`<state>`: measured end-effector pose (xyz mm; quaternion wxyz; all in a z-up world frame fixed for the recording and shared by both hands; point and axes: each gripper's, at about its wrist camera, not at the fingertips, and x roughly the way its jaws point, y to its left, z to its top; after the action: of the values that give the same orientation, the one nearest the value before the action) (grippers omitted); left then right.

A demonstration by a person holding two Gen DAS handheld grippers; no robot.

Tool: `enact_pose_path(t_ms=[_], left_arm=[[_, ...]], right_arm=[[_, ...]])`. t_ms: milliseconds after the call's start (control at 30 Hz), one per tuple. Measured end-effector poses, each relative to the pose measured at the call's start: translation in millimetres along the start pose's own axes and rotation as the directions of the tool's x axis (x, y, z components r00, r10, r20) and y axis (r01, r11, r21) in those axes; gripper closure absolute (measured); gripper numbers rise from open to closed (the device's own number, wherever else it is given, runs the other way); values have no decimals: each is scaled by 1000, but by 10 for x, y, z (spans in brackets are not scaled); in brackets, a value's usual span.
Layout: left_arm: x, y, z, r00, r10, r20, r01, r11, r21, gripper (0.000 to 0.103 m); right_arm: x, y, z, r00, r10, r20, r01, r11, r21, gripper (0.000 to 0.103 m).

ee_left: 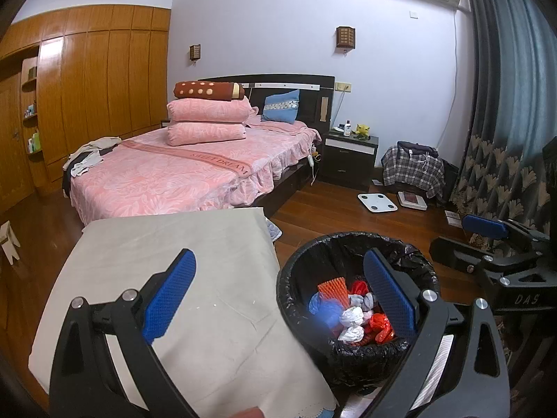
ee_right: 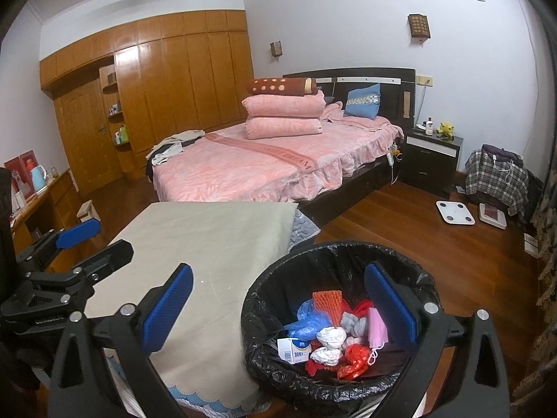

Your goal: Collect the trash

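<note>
A black-lined trash bin stands on the floor beside a table under a beige cloth. It holds an orange foam net, blue plastic, white paper wads, red plastic, a pink mask and a small carton. My left gripper is open above the bin's left rim, with a blurred blue piece below it. My right gripper is open and empty over the bin. Each gripper also shows in the other's view, the right gripper and the left gripper.
A pink bed lies behind the table. Beyond it are a dark nightstand, a white scale on the wood floor and a plaid-covered seat. A curtain hangs on the right and a wooden wardrobe stands on the left.
</note>
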<state>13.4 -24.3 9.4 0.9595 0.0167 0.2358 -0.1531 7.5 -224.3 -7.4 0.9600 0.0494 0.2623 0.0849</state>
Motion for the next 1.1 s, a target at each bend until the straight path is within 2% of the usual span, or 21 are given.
enact_pose_path(t_ms=[1100], left_arm=[[-9, 12, 9, 1000, 1, -3, -1, 1000, 2, 9]], right_arm=[[12, 6, -2, 1000, 1, 0, -1, 1000, 1, 6]])
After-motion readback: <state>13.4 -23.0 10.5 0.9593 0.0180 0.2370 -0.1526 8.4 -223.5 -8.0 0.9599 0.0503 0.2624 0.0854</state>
